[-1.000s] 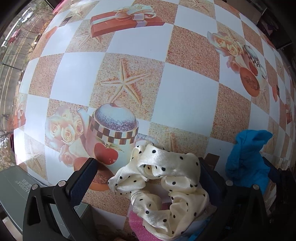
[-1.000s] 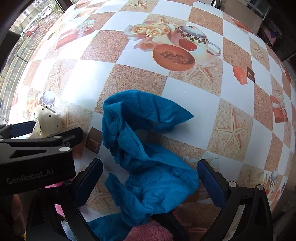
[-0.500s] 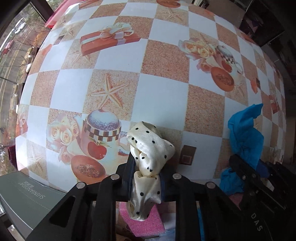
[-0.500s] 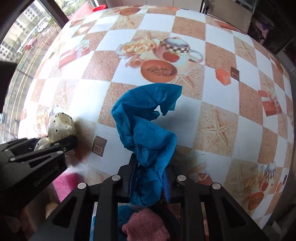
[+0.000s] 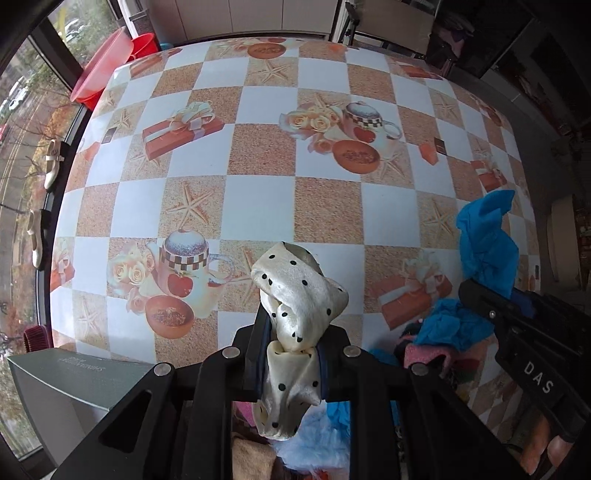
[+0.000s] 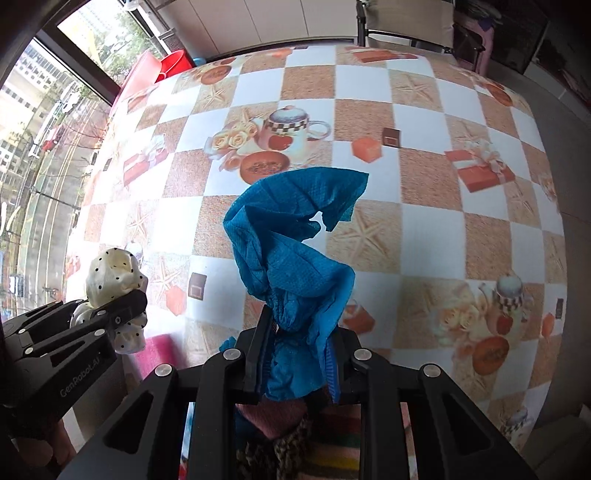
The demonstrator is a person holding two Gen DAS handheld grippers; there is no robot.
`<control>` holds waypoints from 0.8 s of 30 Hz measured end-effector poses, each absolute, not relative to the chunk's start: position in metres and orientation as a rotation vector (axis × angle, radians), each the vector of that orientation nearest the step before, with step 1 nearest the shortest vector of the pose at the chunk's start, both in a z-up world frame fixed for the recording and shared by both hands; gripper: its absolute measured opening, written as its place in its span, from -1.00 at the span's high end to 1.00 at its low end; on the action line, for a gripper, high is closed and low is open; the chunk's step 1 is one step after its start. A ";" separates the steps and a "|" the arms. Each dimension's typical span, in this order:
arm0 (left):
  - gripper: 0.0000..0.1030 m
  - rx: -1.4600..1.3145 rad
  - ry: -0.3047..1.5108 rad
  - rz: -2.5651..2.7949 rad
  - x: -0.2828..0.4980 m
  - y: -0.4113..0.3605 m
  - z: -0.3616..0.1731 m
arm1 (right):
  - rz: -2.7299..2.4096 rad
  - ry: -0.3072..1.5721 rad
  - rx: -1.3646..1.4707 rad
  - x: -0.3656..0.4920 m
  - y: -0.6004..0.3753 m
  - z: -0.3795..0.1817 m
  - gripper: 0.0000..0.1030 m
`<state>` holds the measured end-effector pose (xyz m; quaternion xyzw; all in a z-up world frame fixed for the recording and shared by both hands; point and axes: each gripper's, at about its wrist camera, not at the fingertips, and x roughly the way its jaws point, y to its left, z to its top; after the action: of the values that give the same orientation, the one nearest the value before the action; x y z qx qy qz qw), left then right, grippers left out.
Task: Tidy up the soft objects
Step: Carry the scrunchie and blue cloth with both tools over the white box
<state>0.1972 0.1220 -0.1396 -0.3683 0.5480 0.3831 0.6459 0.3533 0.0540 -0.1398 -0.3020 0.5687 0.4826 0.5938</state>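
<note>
My left gripper (image 5: 291,354) is shut on a cream scrunchie with black dots (image 5: 299,295) and holds it up above the table. It also shows at the left of the right wrist view (image 6: 110,273). My right gripper (image 6: 297,354) is shut on a crumpled blue cloth (image 6: 295,236) and holds it raised. The blue cloth also shows at the right of the left wrist view (image 5: 484,240). Under both grippers lies a pile of soft things: a pink knit piece (image 5: 424,352), a blue fluffy piece (image 5: 317,435) and a pink sponge-like block (image 6: 159,347).
The table (image 5: 258,155) has a checked cloth printed with teapots, starfish and gift boxes. A grey box (image 5: 74,384) stands at the near left edge. Red basins (image 5: 110,62) sit beyond the far left corner by the window. A chair (image 6: 406,22) stands behind the table.
Both grippers went from open around their items to shut on them. They then rose from the table, lifting the scrunchie and the blue cloth off the pile.
</note>
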 end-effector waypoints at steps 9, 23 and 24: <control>0.57 -0.761 1.251 0.818 0.212 0.079 -0.104 | 1.091 1.334 -0.620 0.375 0.016 -0.119 0.50; 0.57 -0.696 1.241 0.734 0.211 -0.017 -0.067 | 1.077 1.376 -0.538 0.388 -0.067 -0.095 0.50; 0.57 -0.693 1.247 0.715 0.209 -0.024 -0.067 | 1.069 1.384 -0.539 0.387 -0.076 -0.095 0.50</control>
<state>0.2092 -0.0243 -0.0665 -0.3110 0.5592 0.3206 0.6984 0.3866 -0.0758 -0.0953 -0.2334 0.5996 0.4628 0.6098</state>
